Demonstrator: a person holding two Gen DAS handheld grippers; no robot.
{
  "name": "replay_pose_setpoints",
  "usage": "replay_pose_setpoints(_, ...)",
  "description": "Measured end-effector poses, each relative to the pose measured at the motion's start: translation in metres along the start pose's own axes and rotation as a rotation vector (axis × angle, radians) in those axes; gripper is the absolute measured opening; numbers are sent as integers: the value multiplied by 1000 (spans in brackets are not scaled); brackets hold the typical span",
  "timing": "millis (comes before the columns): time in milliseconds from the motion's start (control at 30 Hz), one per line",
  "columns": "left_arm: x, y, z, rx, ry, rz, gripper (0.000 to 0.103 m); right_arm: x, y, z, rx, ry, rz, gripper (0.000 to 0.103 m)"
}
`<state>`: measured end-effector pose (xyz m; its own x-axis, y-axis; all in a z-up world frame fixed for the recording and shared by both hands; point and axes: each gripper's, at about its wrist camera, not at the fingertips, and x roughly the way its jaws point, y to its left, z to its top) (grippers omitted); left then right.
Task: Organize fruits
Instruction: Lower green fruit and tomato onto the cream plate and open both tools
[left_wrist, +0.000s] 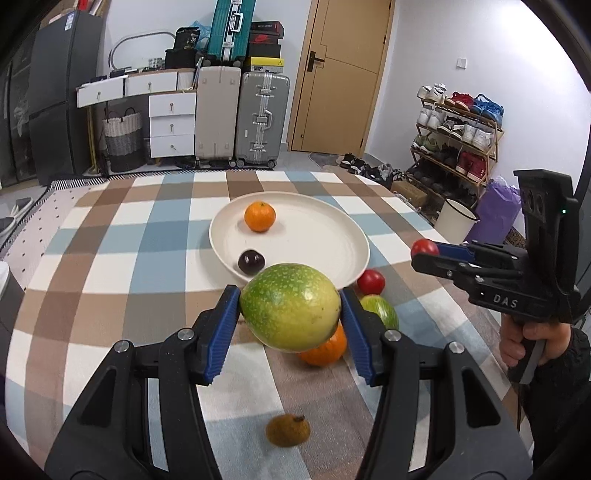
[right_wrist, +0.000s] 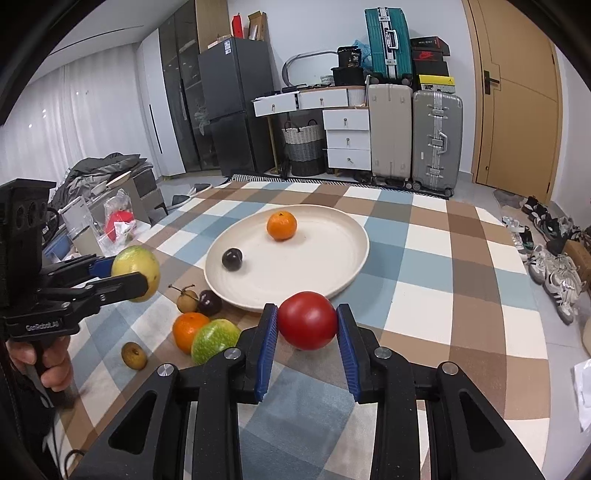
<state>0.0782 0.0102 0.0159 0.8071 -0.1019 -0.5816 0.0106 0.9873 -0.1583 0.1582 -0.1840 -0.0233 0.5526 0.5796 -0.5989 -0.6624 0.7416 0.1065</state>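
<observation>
done: orange (left_wrist: 259, 216) and dark plum (left_wrist: 251, 261) lay on plate (left_wrist: 332, 236) | we had left gripper (left_wrist: 290, 312) clamped on green fruit (left_wrist: 290, 306); right gripper (right_wrist: 307, 320) clamped on red tomato (right_wrist: 307, 320), both above the table (left_wrist: 110, 258) | left: two carried fruits plus roughly six loose beside the plate

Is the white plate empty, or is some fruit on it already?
Not empty: an orange and a dark plum lie on the white plate.

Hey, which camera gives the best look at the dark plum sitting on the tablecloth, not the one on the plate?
The right wrist view. There the dark plum lies in plain sight on the tablecloth, just off the plate rim beside a small brown fruit. The left wrist view does not show it; the green fruit in the left gripper fills that area.
</observation>
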Motion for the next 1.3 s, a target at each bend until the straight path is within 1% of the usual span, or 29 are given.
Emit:
replay_pose_setpoints(67, 1, 0, 8, 9, -13, 8, 52, -1, 2, 5, -5, -6, 2, 32)
replay_pose_setpoints(200, 4, 5, 23, -5, -34, 15, 52, -1, 5, 15, -20, -12, -2, 32)
replay_pose_setpoints(300, 7, 8, 32, -10, -51, 34, 52, 0, 6, 23, -25, -17, 1, 32)
replay_pose_setpoints(533, 25, 14, 48, -21, -61, 48, 52, 5, 5, 40, -22, -32, -1, 32)
replay_pose_setpoints(633, 36, 14, 52, -17, -49, 59, 52, 8, 3, 44, -15, -31, -4, 32)
replay_pose_setpoints(867, 62, 12, 56, 2, -28, 56, 52, 20, -3, 50, 16, -25, -4, 32)
replay_pose_setpoints(1067, 82, 9, 62, 15, -23, 53, 52, 38, -6, 50, 27, -1, -2, 32)
replay_pose_setpoints(1300, 102, 9, 57, 24, 5, 56, 52, 64, -14, 43, 72, 42, 13, 32)
